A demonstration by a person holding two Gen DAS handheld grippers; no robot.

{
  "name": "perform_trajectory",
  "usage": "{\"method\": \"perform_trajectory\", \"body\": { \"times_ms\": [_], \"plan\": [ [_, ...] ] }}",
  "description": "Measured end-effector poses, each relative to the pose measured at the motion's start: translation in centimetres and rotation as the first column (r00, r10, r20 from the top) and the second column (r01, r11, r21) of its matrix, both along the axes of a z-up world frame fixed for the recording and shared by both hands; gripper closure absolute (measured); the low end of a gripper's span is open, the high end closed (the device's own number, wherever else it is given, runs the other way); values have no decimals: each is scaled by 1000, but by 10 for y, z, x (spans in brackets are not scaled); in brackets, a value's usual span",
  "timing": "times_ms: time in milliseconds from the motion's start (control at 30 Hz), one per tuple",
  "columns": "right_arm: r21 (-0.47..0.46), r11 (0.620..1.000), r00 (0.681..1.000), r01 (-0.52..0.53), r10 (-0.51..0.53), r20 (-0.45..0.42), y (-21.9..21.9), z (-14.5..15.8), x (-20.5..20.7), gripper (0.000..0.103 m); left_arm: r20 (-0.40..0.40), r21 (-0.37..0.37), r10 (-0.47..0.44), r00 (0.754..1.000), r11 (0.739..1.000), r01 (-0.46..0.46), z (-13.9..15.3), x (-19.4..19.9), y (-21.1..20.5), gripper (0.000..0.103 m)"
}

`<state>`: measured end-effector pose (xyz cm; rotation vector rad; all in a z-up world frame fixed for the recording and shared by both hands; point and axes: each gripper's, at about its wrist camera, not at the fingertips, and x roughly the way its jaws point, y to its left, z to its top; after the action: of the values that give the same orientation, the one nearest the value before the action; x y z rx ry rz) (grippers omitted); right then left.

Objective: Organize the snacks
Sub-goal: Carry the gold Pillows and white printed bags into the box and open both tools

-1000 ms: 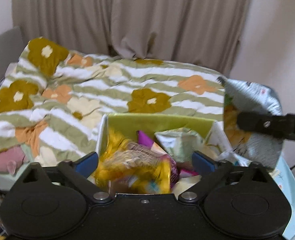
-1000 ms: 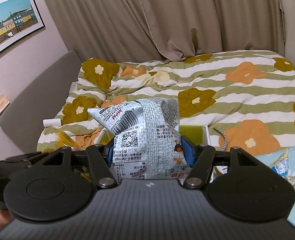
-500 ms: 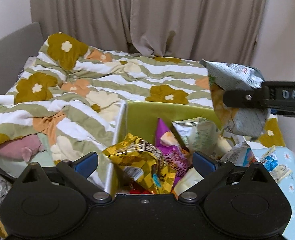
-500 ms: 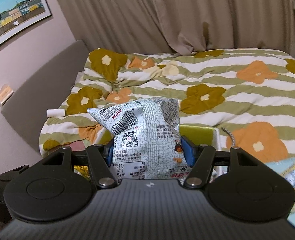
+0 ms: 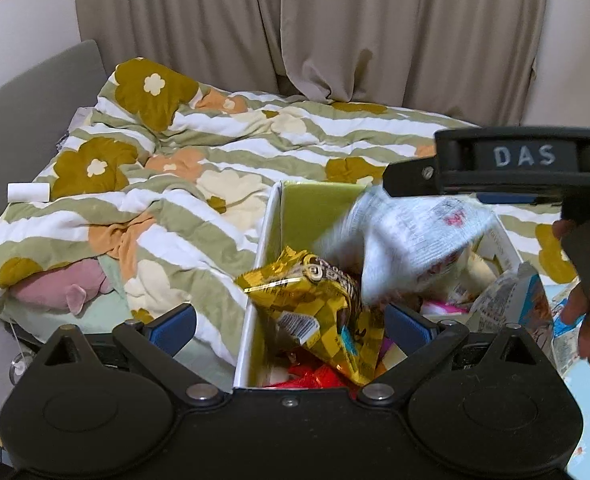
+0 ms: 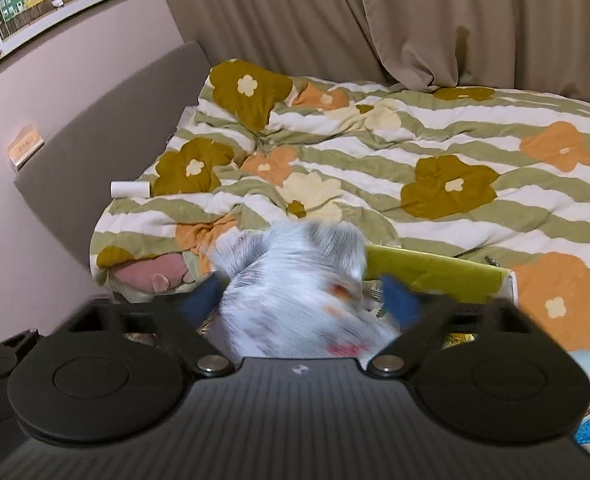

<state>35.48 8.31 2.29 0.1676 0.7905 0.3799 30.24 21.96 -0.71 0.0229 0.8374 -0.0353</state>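
Observation:
A green-lined box [image 5: 315, 208] on the bed holds several snack packets, with a yellow packet [image 5: 315, 304] on top at the front. My left gripper [image 5: 291, 324] is open and empty just above the box's near end. My right gripper [image 6: 301, 300] has its jaws spread wider, and a silver-white snack bag [image 6: 295, 292] sits blurred between them above the box [image 6: 435, 276]. In the left wrist view the same bag [image 5: 407, 240] hangs tilted under the right gripper, over the box's middle.
A flowered quilt [image 5: 175, 184] covers the bed around the box. A pink plush toy [image 5: 55, 288] lies at the left edge. A white roll [image 5: 27, 192] lies near the grey headboard. More packets [image 5: 535, 312] lie on a blue cloth at the right. Curtains hang behind.
The right gripper moved left over the box and its jaws spread. The silver-white bag tilted and blurs as it drops between them. The left gripper drew back a little.

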Motion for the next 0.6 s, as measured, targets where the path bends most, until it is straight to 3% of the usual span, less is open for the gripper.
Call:
{"method": "perform_trajectory", "body": {
  "times_ms": [267, 600],
  "plan": [
    [-16, 1000, 998, 7, -6, 57, -4, 2, -14, 0, 16, 19, 18, 1000, 1000, -19, -1, -9, 2, 1],
    [-27, 999, 993, 23, -19, 118, -8, 22, -36, 0, 62, 14, 8, 998, 1000, -9, 19, -25, 3, 1]
  ]
}}
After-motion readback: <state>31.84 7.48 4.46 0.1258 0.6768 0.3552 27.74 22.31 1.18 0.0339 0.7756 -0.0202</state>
